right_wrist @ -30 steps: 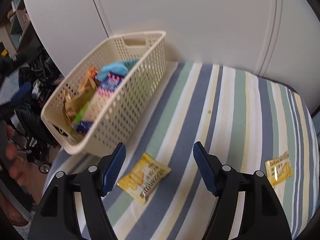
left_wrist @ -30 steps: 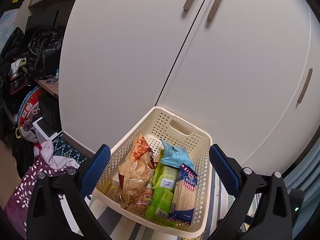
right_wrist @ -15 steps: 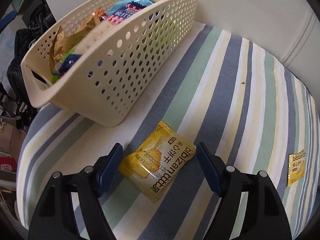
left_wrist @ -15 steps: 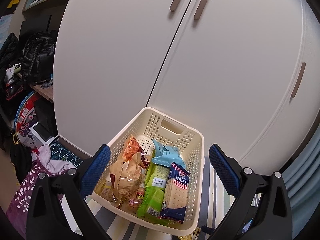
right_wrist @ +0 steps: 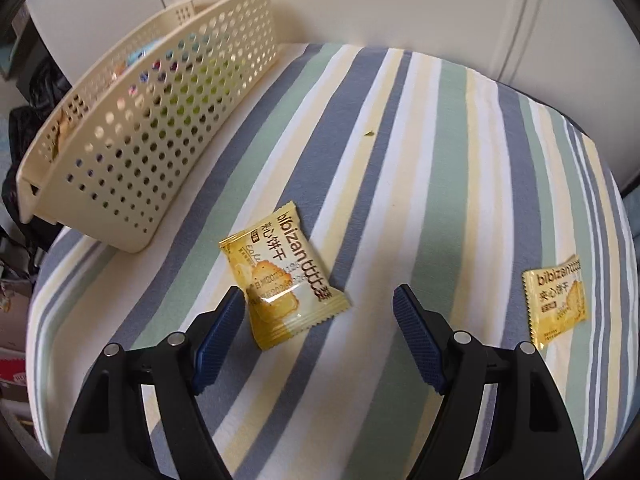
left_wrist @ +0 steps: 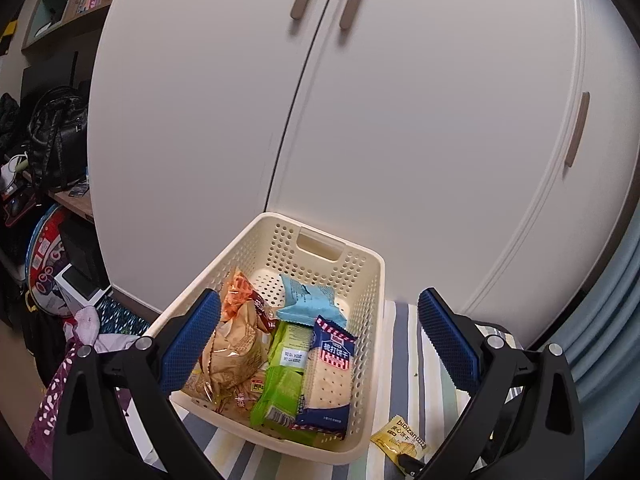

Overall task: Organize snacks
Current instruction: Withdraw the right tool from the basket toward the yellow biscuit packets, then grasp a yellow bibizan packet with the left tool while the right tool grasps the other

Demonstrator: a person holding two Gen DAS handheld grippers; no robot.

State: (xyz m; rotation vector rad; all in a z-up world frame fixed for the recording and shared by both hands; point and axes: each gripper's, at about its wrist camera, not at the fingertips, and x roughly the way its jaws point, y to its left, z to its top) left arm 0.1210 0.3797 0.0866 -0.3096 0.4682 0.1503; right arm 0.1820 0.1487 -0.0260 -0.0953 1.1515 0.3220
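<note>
The right gripper (right_wrist: 318, 308) hangs low over the striped cloth (right_wrist: 420, 168) with its blue-padded fingers (right_wrist: 218, 340) spread wide and holding nothing. The nearer yellow biscuit packet (right_wrist: 282, 276) lies flat on the cloth just ahead of the left finger, nearer that pad than the other, so the gap is not yet centred on it. A second yellow biscuit packet (right_wrist: 558, 300) of the same brand lies well apart to the right, near the cloth's edge.

The cream perforated basket (right_wrist: 132, 148) stands to the left of the nearer packet, close but not touching. From the left wrist view it already holds several snacks — a soda cracker pack (left_wrist: 330, 372), a green wrapper (left_wrist: 282, 384), a light blue pouch (left_wrist: 306, 300) and a crinkled brown bag (left_wrist: 232, 348). The left gripper (left_wrist: 318, 338) hovers above the basket (left_wrist: 374, 320), fingers likewise wide apart and empty.

The packet looks light, thin and glossy, so it will likely slide on the cloth rather than resist, and its film will crumple under pressure. The biscuit inside is probably brittle — a gentle pinch across the short width, or on a crimped serrated end seal, seems the safest hold. Pressing down into the soft cloth should help a finger get under an edge.
</note>
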